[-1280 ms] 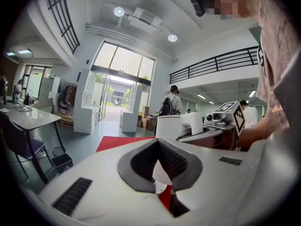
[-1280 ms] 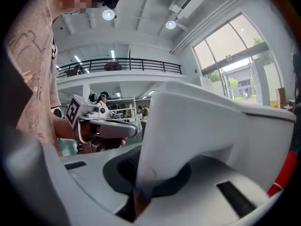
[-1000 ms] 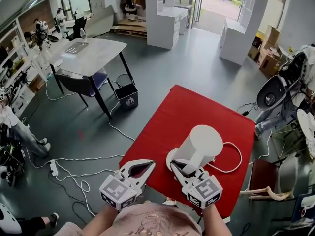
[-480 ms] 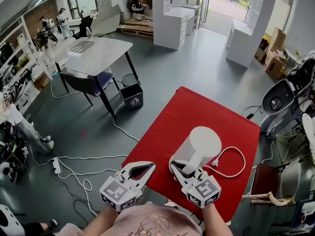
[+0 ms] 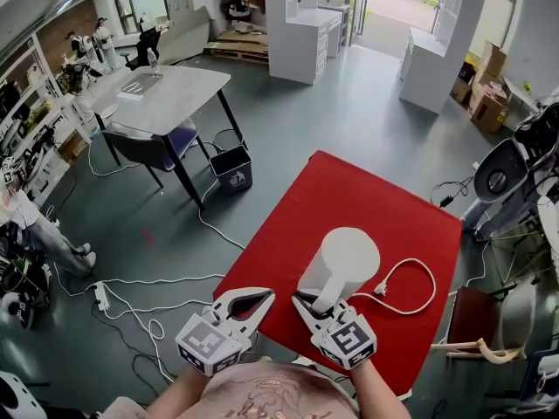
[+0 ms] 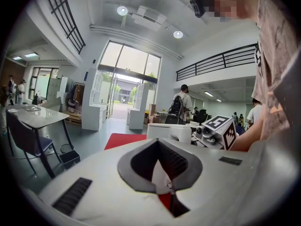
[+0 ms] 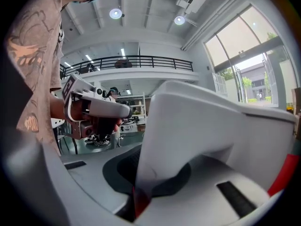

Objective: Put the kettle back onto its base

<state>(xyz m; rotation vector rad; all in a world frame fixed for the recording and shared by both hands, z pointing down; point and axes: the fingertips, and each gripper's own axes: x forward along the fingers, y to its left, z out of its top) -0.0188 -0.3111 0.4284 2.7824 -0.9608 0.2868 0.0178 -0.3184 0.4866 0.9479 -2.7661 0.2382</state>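
One white electric kettle (image 5: 349, 256): plain cylinder, matte, flat round top, upright. It stands at the near part of the red table (image 5: 349, 190), close to the front edge. Its foot is hidden behind the right gripper (image 5: 313, 302), so contact with the surface cannot be told.

Right gripper: jaws closed on the kettle's handle at the side facing the person. In the right gripper view the handle runs down between the pads and the white body fills the frame beyond.

Left gripper (image 5: 265, 293): jaws together at the tips, nothing between them. It sits over the table's near left edge, just beside the right gripper, apart from the kettle.

White power cord (image 5: 430, 278): one open loop on the red surface, right of the kettle; plug (image 5: 382, 289) lies near the kettle's side.

Surface: red top, square, otherwise bare.

Room: grey floor, large open hall.
- White-topped desk (image 5: 170, 99) with a dark chair (image 5: 144, 147), far left.
- Black bin (image 5: 231, 168) beside the desk leg.
- White shelving units (image 5: 297, 24) at the back, daylight through the doorway behind them.
- Wooden pallets (image 5: 231, 46) and cardboard boxes (image 5: 485, 68) along the walls.
- White cables and a power strip (image 5: 102, 297) on the floor, left of the table.
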